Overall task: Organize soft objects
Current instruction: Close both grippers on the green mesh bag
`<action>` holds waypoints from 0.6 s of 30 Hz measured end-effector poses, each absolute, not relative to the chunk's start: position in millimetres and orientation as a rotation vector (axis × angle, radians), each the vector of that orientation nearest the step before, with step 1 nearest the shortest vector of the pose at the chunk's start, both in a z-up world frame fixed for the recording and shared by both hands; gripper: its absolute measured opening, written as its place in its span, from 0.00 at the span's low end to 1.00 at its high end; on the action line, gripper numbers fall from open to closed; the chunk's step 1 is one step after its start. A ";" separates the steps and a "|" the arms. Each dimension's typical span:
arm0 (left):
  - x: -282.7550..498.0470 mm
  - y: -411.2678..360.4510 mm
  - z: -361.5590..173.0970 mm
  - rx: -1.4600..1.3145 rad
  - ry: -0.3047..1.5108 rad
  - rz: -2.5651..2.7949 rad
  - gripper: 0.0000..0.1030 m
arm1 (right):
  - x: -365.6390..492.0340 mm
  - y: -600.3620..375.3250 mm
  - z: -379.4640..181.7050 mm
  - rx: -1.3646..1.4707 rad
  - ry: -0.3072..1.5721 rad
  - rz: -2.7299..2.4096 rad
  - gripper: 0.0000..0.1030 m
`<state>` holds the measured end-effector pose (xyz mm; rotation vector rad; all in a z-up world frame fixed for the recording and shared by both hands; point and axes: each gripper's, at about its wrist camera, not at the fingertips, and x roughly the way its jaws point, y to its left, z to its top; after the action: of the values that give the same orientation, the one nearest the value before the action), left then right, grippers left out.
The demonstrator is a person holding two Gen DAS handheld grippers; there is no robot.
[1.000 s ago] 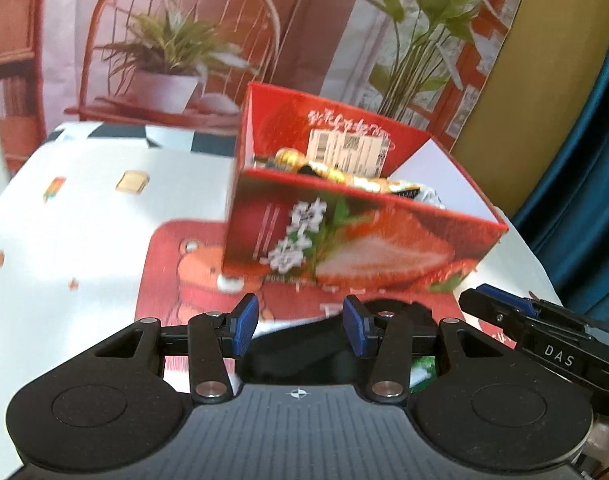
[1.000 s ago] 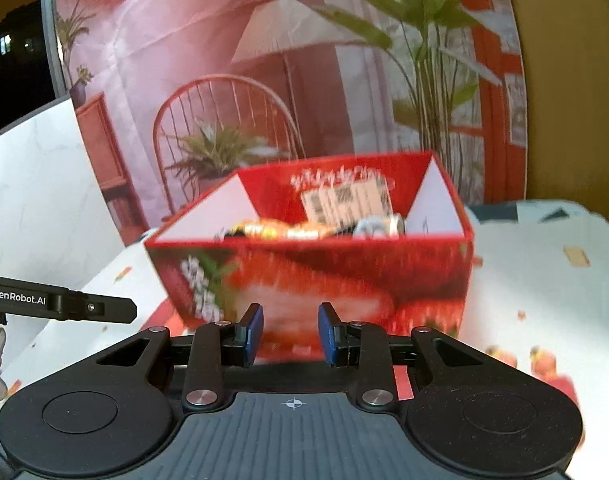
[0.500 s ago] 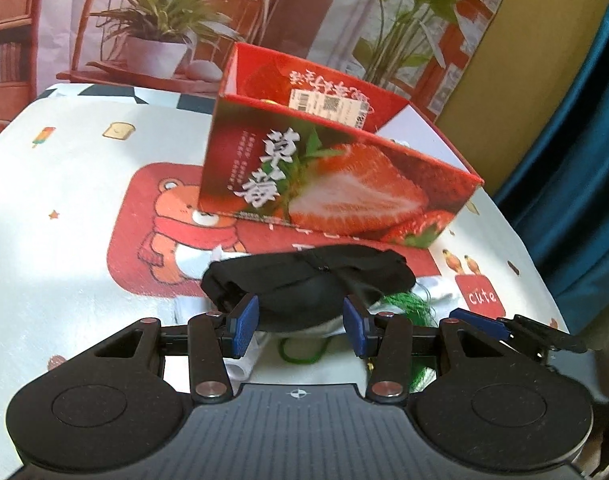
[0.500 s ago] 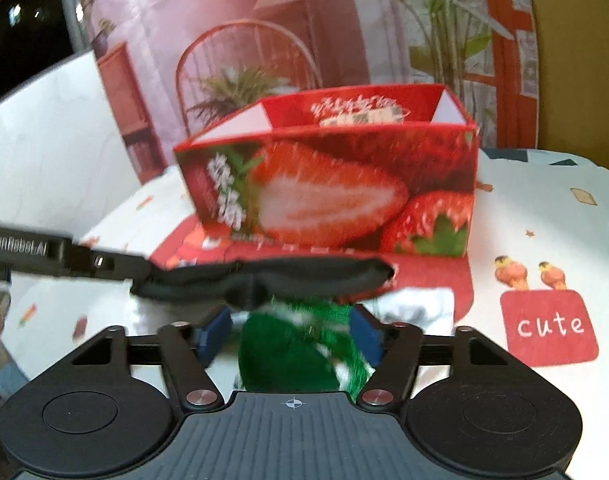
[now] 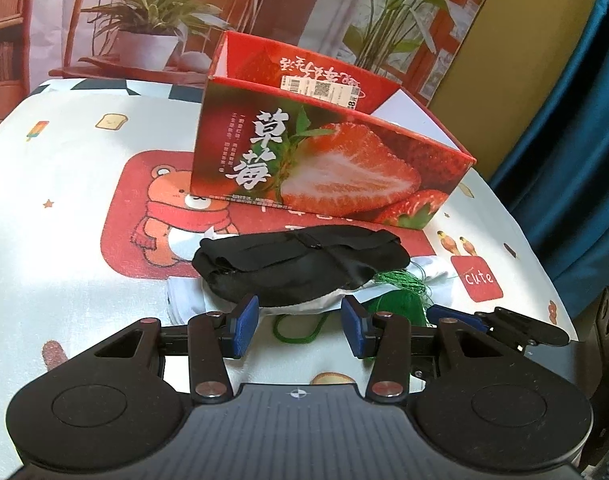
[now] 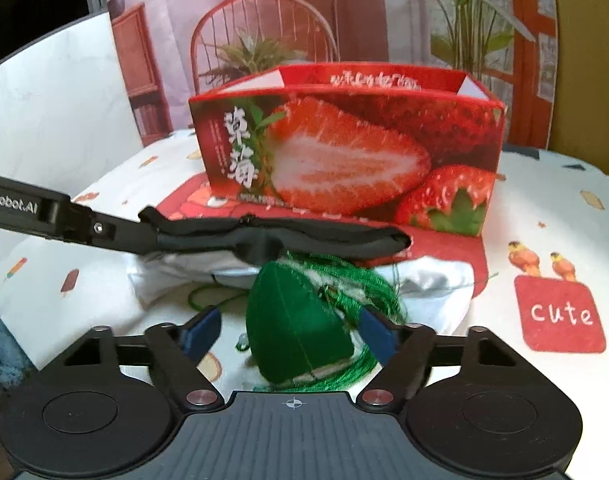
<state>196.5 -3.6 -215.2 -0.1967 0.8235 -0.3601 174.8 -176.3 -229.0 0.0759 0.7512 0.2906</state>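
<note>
Soft objects are piled on the worktop [image 5: 64,272] before the strawberry box [image 5: 328,168]: a black eye mask [image 5: 300,268] over white cloth [image 6: 432,280]. A green tasselled pouch [image 6: 296,332] sits between the spread right tongs [image 6: 292,332], seemingly ungripped. The left tongs [image 5: 300,330] are held released.

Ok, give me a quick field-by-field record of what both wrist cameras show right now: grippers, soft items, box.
left gripper: open, empty, just short of the pile
right gripper: open, fingers either side of the green item; contact unclear
black fabric eye mask: top of pile, flat
white folded cloth: under the mask
green tasselled fabric pouch: at the pile's near edge, tassel threads loose
red strawberry-print cardboard box: open top, behind the pile, contents not visible
cartoon-print tablecloth: beneath everything
</note>
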 end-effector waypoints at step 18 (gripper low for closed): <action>200.5 -19.8 -225.4 -0.181 0.883 -0.489 0.47 | 174.5 -143.7 -240.4 0.032 0.789 0.470 0.54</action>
<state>200.5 -19.8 -225.4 -0.1810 0.8831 -0.4895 174.5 -143.7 -240.4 0.0318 0.7889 0.4699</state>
